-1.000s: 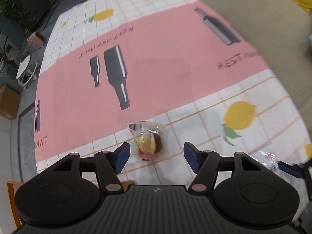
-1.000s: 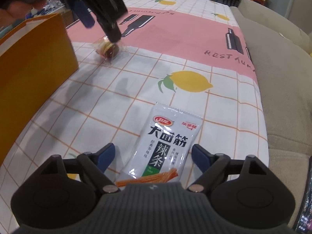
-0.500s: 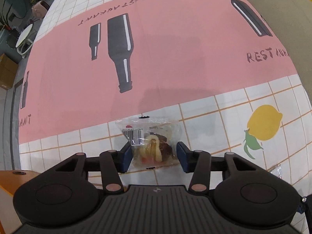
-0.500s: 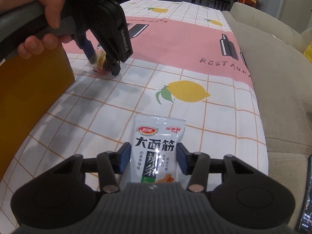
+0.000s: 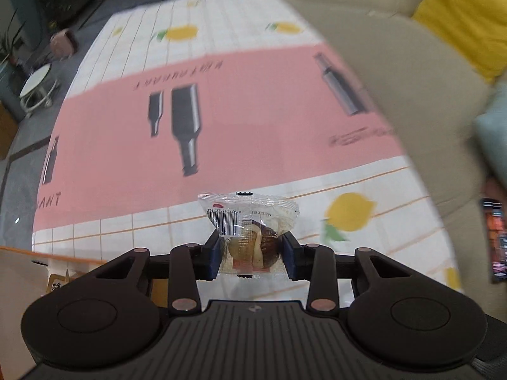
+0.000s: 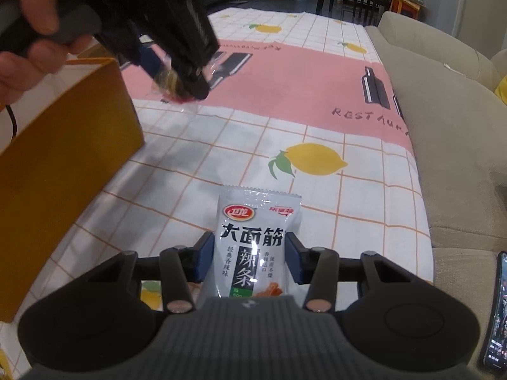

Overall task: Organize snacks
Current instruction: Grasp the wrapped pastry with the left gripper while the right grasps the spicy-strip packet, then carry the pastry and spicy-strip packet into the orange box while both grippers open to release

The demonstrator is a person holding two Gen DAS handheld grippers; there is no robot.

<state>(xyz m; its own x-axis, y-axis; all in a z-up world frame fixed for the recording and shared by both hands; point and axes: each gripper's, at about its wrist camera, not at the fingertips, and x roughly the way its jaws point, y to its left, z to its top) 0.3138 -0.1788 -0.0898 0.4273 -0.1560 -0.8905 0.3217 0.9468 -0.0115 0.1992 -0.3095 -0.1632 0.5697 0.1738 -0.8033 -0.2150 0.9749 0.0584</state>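
A small clear packet (image 5: 250,218) with a yellow and brown snack inside sits between the blue pads of my left gripper (image 5: 252,253). Its jaws are closing on the packet, which hangs above the tablecloth. The right wrist view shows that left gripper (image 6: 177,79) raised in a hand (image 6: 28,31), beside the orange box (image 6: 63,145). My right gripper (image 6: 250,259) is shut on the lower part of a white spicy-strip packet (image 6: 256,218), whose top rests on the cloth near the front edge.
The table wears a lemon-print cloth with a pink band (image 6: 285,72). A beige sofa (image 6: 443,126) runs along the right side, with a phone (image 6: 499,313) lying on it. The orange box (image 5: 19,272) stands at the left.
Both grippers closed from wide open onto their packets. The left gripper then rose off the cloth with the clear packet and moved toward the orange box. The right hand stayed put.
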